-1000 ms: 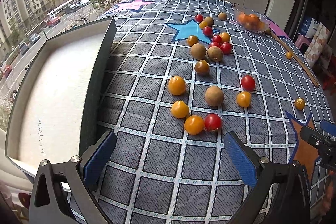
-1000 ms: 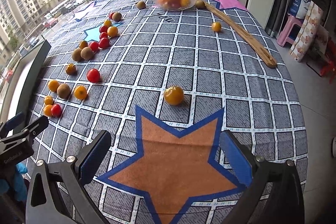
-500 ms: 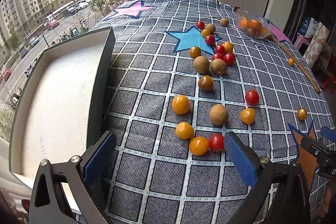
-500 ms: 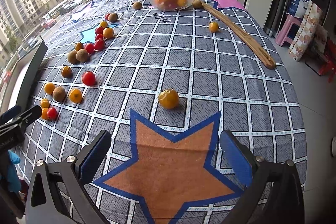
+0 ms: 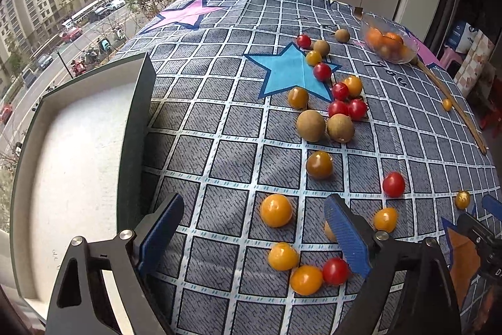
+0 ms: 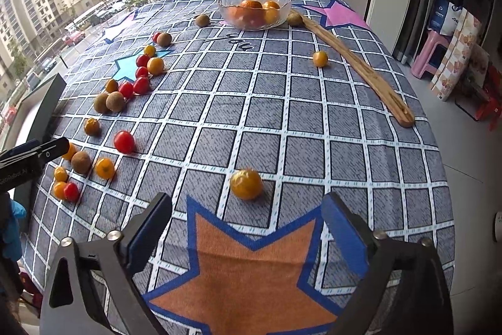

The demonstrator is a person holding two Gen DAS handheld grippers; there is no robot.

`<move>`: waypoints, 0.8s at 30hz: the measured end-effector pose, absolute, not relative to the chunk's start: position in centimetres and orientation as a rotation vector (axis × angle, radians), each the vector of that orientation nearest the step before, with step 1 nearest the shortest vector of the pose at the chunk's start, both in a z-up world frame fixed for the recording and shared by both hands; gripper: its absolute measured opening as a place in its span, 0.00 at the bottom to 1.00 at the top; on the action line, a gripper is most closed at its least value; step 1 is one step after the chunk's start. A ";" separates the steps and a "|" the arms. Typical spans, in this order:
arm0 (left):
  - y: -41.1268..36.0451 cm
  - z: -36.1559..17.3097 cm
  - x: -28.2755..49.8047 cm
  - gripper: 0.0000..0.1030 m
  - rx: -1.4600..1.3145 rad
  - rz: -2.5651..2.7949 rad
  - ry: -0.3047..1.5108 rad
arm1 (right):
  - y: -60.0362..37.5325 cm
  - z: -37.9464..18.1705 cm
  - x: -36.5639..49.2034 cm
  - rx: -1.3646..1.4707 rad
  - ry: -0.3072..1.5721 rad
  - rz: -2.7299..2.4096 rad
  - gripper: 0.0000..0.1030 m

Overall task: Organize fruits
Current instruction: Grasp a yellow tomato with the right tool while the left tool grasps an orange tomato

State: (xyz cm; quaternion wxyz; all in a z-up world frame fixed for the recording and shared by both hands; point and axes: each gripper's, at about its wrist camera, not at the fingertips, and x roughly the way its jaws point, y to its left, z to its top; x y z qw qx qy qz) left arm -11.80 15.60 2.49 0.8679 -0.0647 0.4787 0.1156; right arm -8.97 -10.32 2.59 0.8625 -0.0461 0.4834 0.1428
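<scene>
beside the white tray point(image 5: 72, 178) at the table's window edge, the left gripper point(image 5: 254, 237) hangs low over the checked cloth point(image 5: 219, 127), jaws wide and holding nothing. three yellow tomatoes point(image 5: 276, 210) and a red one point(image 5: 335, 271) lie between its fingers; a brown longan point(image 5: 329, 230) peeks from behind the right finger. further from the tray, more red, yellow and brown fruit scatters toward the glass bowl point(image 6: 254, 10) of oranges. well apart from the tray, the right gripper point(image 6: 248, 228) gapes empty above the orange star point(image 6: 248, 278), a lone yellow fruit point(image 6: 246, 183) just ahead.
</scene>
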 end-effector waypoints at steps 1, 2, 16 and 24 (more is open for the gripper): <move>15.6 2.2 -11.6 0.83 -0.133 0.239 1.012 | -10.3 2.3 -8.7 -0.093 1.020 0.299 0.90; 15.5 1.9 -11.4 0.76 -0.132 0.235 1.029 | -10.2 2.0 -8.4 -0.092 1.029 0.299 0.88; 14.8 1.4 -11.4 0.23 -0.143 0.168 1.053 | -9.3 1.9 -8.3 -0.112 1.039 0.340 0.23; 14.7 4.5 -13.9 0.23 -0.129 0.142 0.984 | -9.0 3.9 -9.8 -0.029 1.050 0.445 0.23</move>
